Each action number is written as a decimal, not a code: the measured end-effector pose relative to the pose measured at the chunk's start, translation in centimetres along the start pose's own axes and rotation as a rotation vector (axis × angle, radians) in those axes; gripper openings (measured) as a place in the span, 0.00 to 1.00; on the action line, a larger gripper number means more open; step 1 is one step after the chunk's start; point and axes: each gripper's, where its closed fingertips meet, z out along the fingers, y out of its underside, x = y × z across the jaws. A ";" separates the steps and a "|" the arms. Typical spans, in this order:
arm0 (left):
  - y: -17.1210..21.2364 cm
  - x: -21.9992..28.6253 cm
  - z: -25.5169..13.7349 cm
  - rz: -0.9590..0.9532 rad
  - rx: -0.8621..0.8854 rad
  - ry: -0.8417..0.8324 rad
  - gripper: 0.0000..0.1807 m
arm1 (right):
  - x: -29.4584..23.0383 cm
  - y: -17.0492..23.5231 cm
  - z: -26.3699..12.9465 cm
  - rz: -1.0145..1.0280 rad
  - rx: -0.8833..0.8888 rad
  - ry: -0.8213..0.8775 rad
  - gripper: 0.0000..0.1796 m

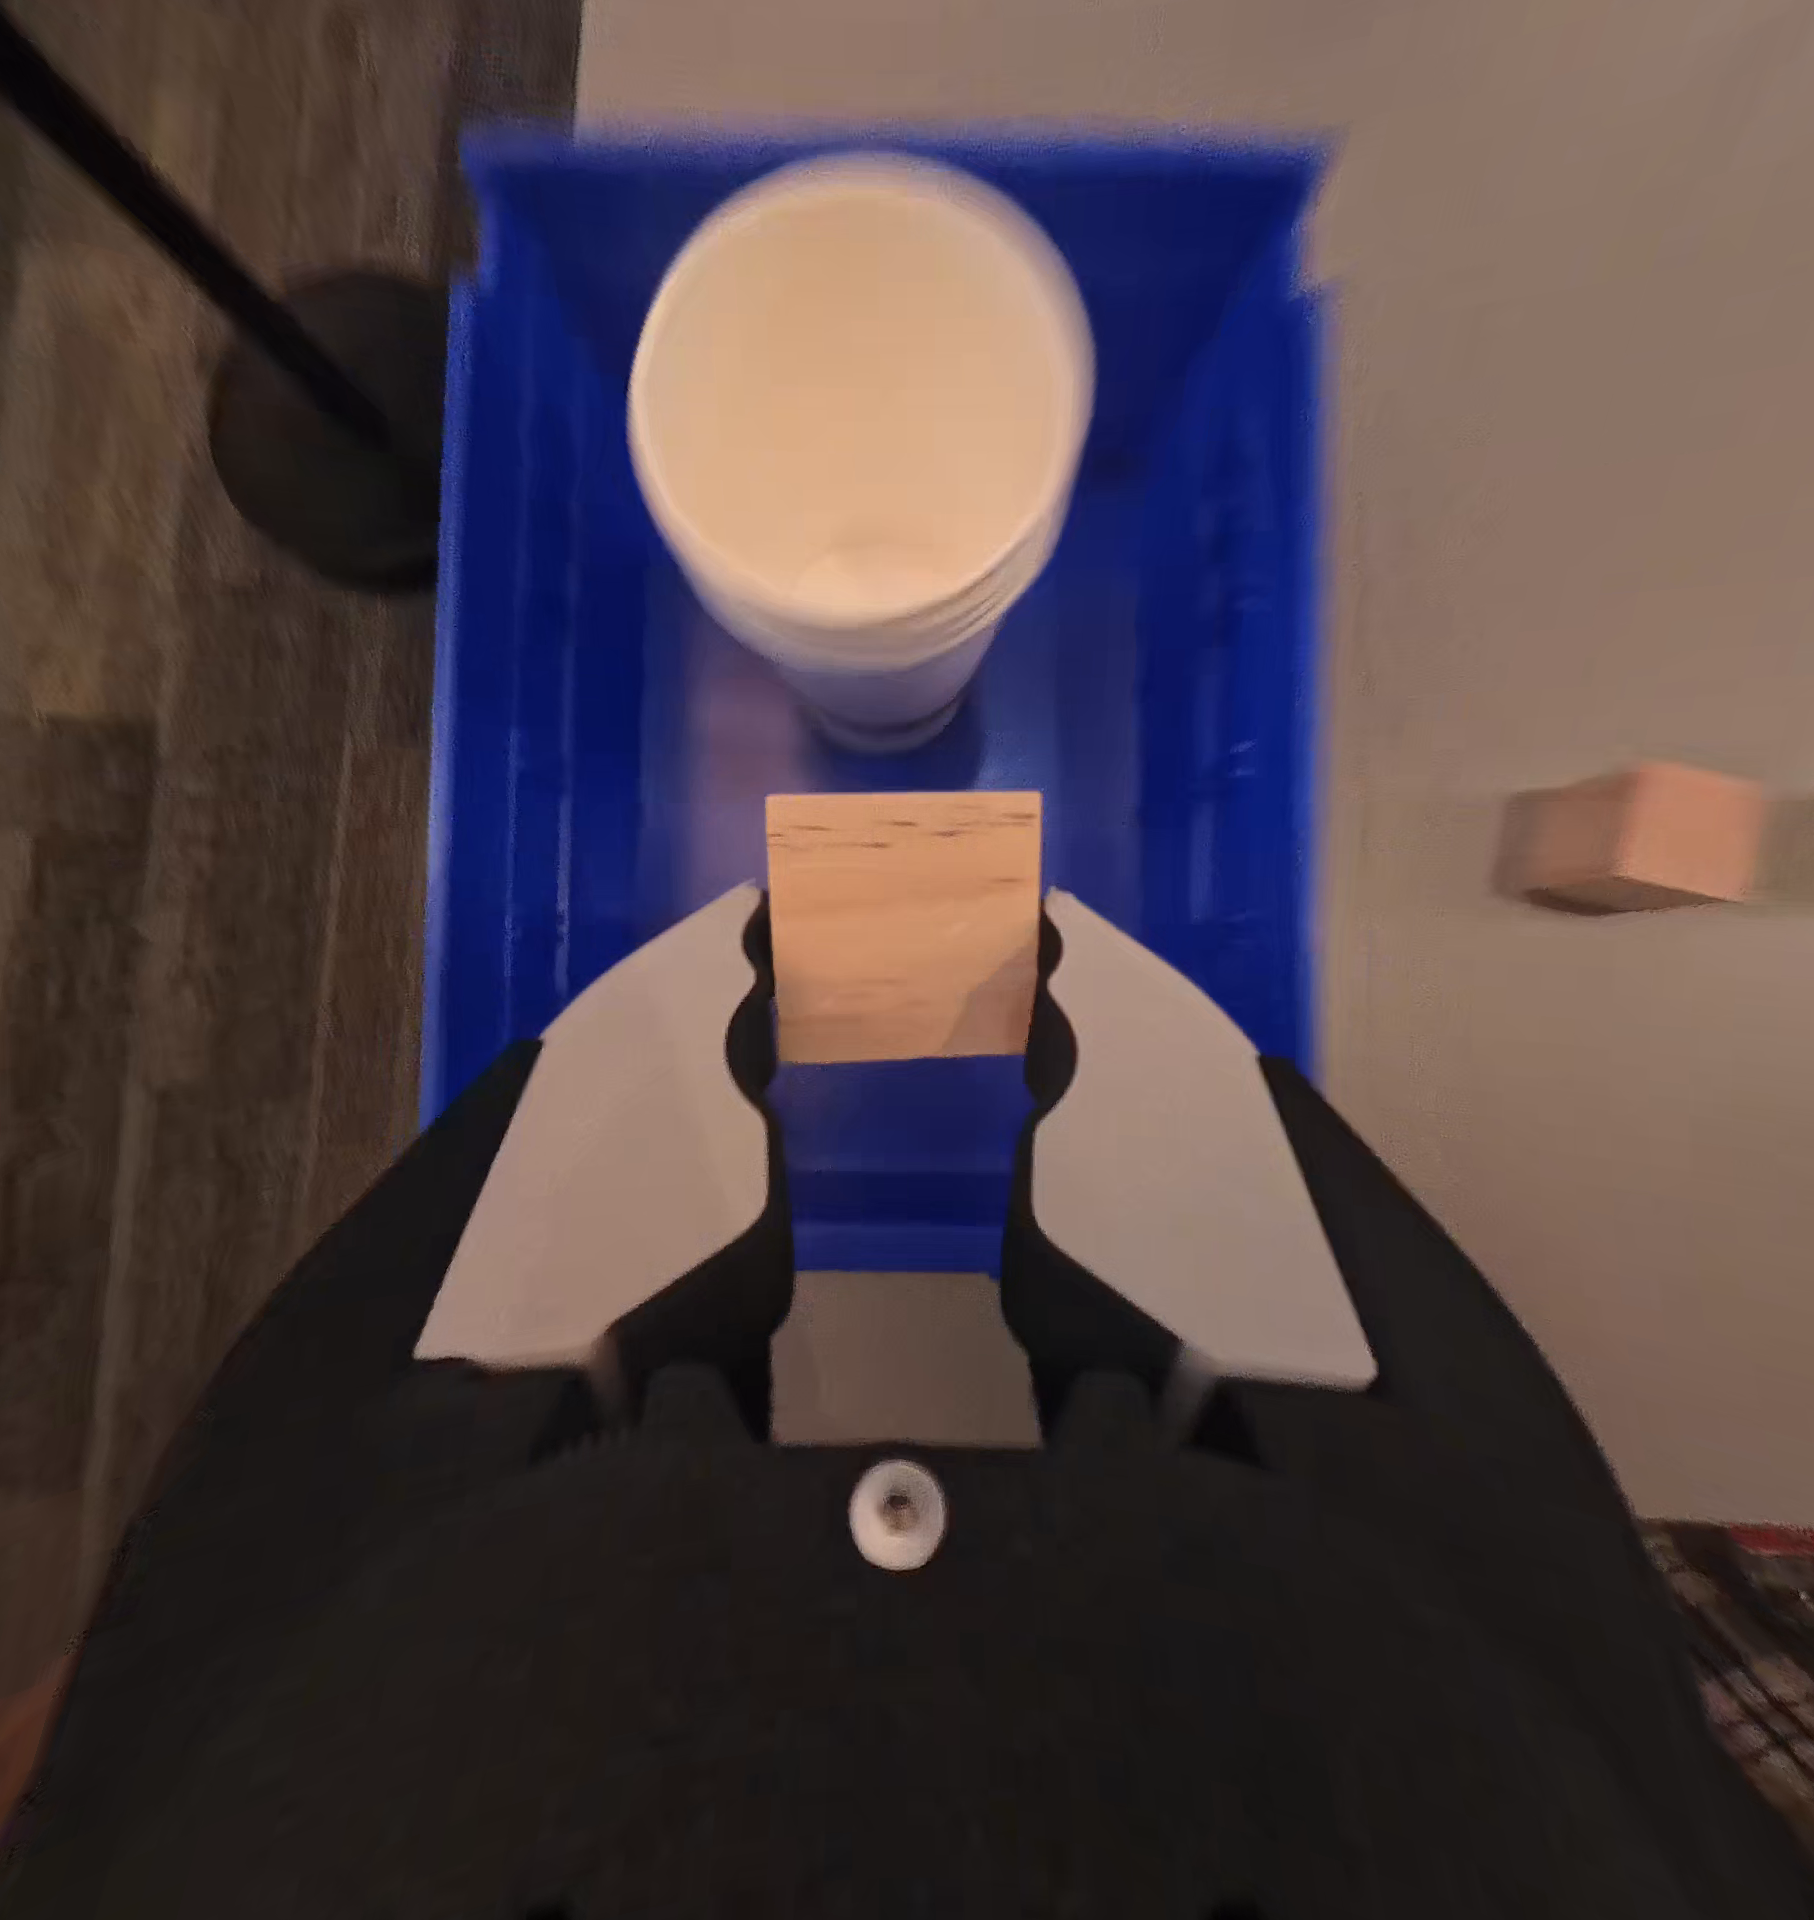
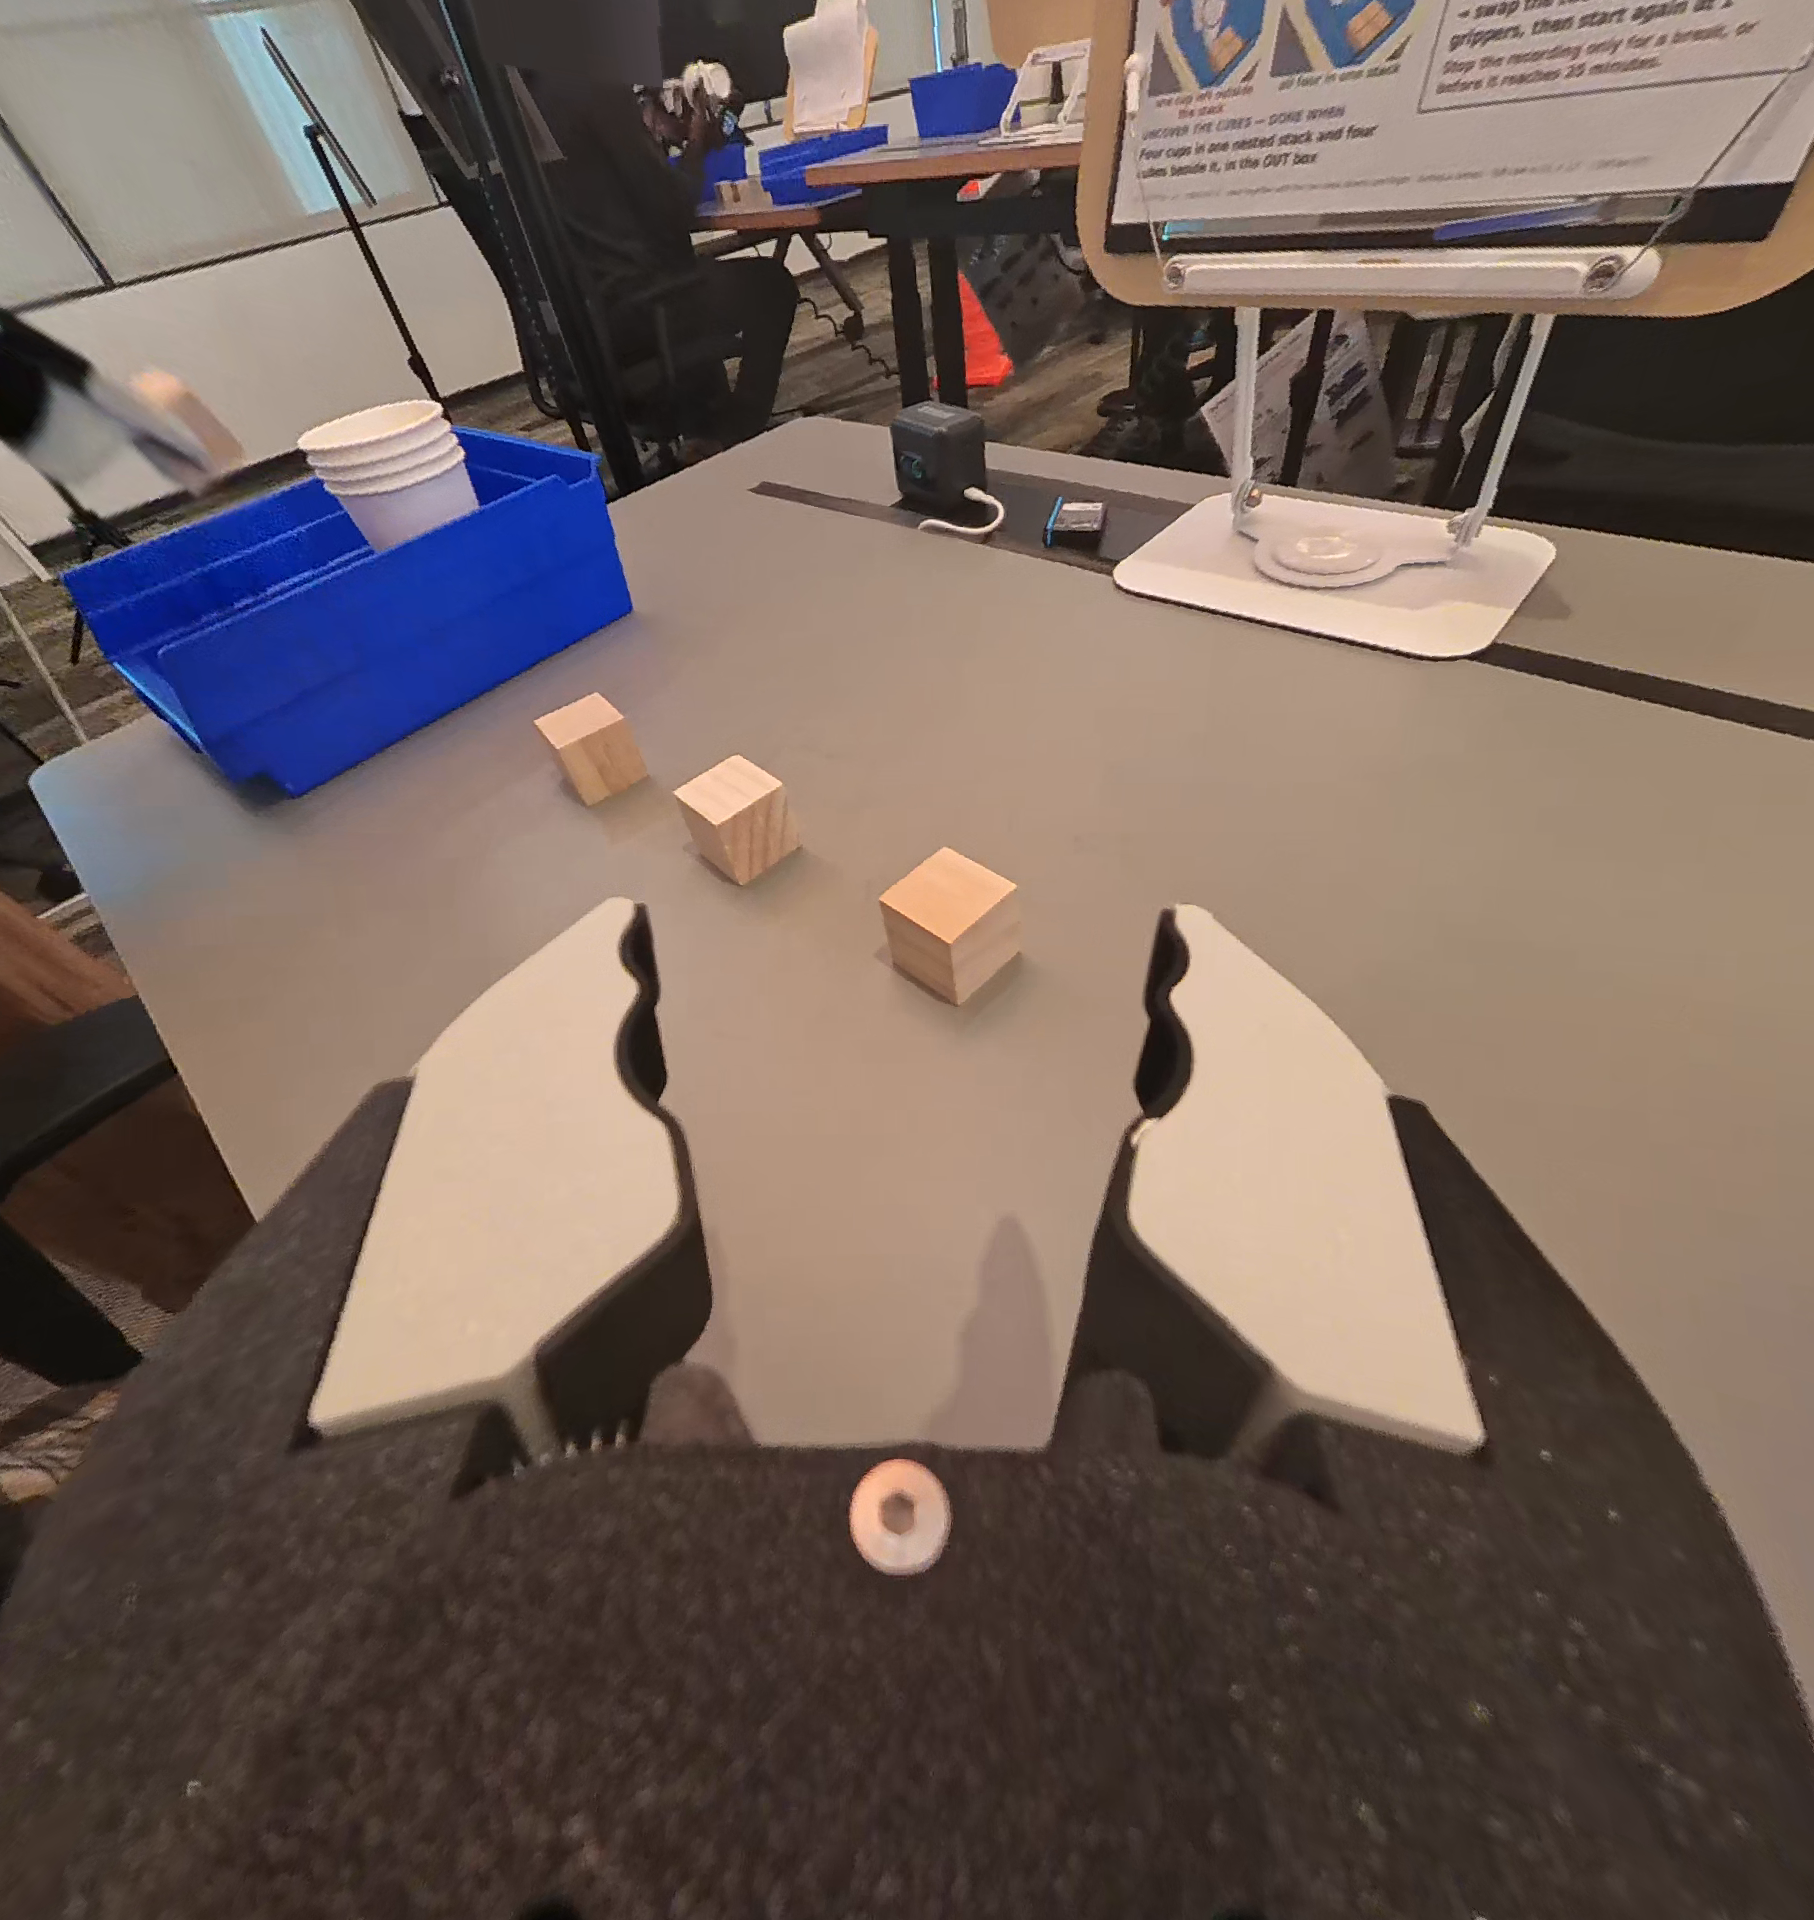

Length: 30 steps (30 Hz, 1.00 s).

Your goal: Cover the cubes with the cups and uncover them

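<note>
Left gripper clenched on a wooden block, fingers pressing both sides, held over the near end of the blue bin. Beyond the block, inside the bin toward its far end: a stack of white paper cups, mouth up, nested. Out to the right of the bin, a second block lying on the grey table, blurred. Left of the bin, wood-look floor and a dark round stand base.

Over to the right wrist view: right gripper released, jaws spread wide, nothing between them, hovering above the table. Three blocks in a slanting row running from the bin toward the gripper: farthest block just beside the bin, middle block, nearest block just ahead of the fingertips. Cup stack standing upright in the bin. Well right of the bin, a document stand and a small dark cube-shaped device.
</note>
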 end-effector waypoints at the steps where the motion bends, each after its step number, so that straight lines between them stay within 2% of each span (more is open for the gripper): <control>1: -1.7 1.9 -1.8 0.061 0.054 0.024 0.25 | 0.2 0.0 -0.1 -0.001 -0.001 0.005 0.50; 4: -6.8 11.8 -5.4 0.323 0.179 0.163 0.25 | 0.7 -0.1 -0.7 0.000 0.000 0.017 0.50; 8: -10.2 29.0 -5.2 0.683 0.237 0.408 0.25 | 1.6 -0.2 -1.8 -0.001 0.008 0.043 0.50; 12: -9.2 43.7 -0.7 0.964 0.197 0.597 0.25 | 2.7 -0.4 -3.1 0.012 0.026 0.067 0.50; 16: -4.7 53.4 4.4 1.107 0.069 0.784 0.25 | 3.9 -0.3 -4.3 0.022 0.029 0.095 0.50; 19: -0.9 57.7 7.9 1.201 -0.039 0.844 0.25 | 4.5 -0.4 -4.8 0.032 0.040 0.104 0.50; 22: 1.7 59.6 10.6 1.305 -0.115 0.818 0.25 | 5.0 -0.2 -5.1 0.032 0.035 0.111 0.50; 30: 3.8 60.5 12.5 1.367 -0.186 0.796 0.25 | 5.6 0.0 -5.1 0.053 0.040 0.110 0.50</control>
